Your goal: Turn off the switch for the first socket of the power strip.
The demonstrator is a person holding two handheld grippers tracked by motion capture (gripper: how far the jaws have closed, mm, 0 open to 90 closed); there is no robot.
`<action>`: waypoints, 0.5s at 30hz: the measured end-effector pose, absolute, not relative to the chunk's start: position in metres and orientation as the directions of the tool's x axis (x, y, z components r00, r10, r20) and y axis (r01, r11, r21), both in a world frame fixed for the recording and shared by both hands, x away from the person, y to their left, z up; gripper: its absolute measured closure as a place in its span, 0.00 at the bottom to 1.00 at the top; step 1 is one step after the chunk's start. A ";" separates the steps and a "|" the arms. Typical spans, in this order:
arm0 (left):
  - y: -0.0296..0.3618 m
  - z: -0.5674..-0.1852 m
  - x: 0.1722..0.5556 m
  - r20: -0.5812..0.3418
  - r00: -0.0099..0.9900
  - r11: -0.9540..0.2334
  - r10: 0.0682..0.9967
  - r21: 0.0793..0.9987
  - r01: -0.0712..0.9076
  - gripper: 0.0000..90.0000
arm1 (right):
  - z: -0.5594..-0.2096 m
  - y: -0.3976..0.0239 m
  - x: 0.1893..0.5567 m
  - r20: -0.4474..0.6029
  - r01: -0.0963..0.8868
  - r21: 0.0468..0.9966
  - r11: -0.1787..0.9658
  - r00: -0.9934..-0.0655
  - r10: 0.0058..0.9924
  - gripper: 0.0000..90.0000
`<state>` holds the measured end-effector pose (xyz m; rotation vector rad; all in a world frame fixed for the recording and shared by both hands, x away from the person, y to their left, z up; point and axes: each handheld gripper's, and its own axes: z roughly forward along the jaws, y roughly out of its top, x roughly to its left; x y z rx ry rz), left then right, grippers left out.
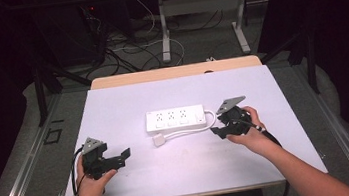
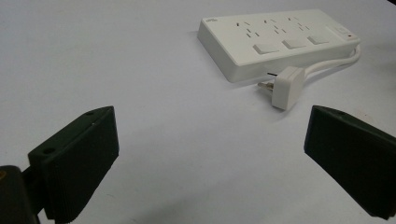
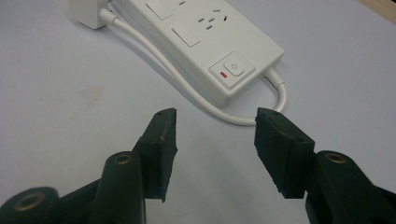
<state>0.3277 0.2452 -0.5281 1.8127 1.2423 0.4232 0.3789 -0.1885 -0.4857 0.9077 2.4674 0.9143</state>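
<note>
Pale grey tabletop (image 1: 113,110): right gripper (image 3: 215,140) unclenched near white plastic power strip's (image 1: 175,118) looped cord (image 3: 154,51); best approached squarely, jaws straddling cord.

Bright sharp tabletop, dark surroundings

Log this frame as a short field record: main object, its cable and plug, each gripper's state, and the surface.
object: white power strip, lying flat mid-table
cable: white cable looping from its right end
plug: white plug, unplugged, lying in front of the strip
left gripper: open, nothing between the jaws
right gripper: open, near the strip's switch end
surface: white table
</note>
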 end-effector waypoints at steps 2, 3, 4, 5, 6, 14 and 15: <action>0.245 -0.528 0.328 -0.188 0.443 -0.120 0.877 0.806 0.579 0.03 | -0.486 -0.188 0.381 -0.113 0.439 0.678 0.589 -0.731 0.673 0.53; 0.245 -0.528 0.328 -0.188 0.443 -0.120 0.877 0.806 0.579 0.03 | -0.485 -0.187 0.382 -0.121 0.435 0.674 0.597 -0.733 0.670 0.52; 0.245 -0.528 0.328 -0.188 0.443 -0.120 0.877 0.807 0.579 0.03 | -0.485 -0.187 0.382 -0.121 0.435 0.674 0.597 -0.733 0.670 0.52; 0.245 -0.528 0.328 -0.187 0.443 -0.120 0.877 0.807 0.579 0.03 | -0.484 -0.187 0.383 -0.125 0.438 0.662 0.608 -0.735 0.666 0.52; 0.245 -0.528 0.328 -0.188 0.443 -0.120 0.877 0.807 0.579 0.03 | -0.485 -0.186 0.384 -0.129 0.430 0.667 0.608 -0.738 0.663 0.52; 0.245 -0.528 0.328 -0.189 0.441 -0.117 0.878 0.806 0.580 0.03 | -0.484 -0.184 0.392 -0.136 0.443 0.655 0.613 -0.729 0.671 0.52; 0.245 -0.528 0.328 -0.190 0.441 -0.117 0.877 0.806 0.580 0.03 | -0.483 -0.183 0.393 -0.127 0.451 0.646 0.616 -0.732 0.669 0.53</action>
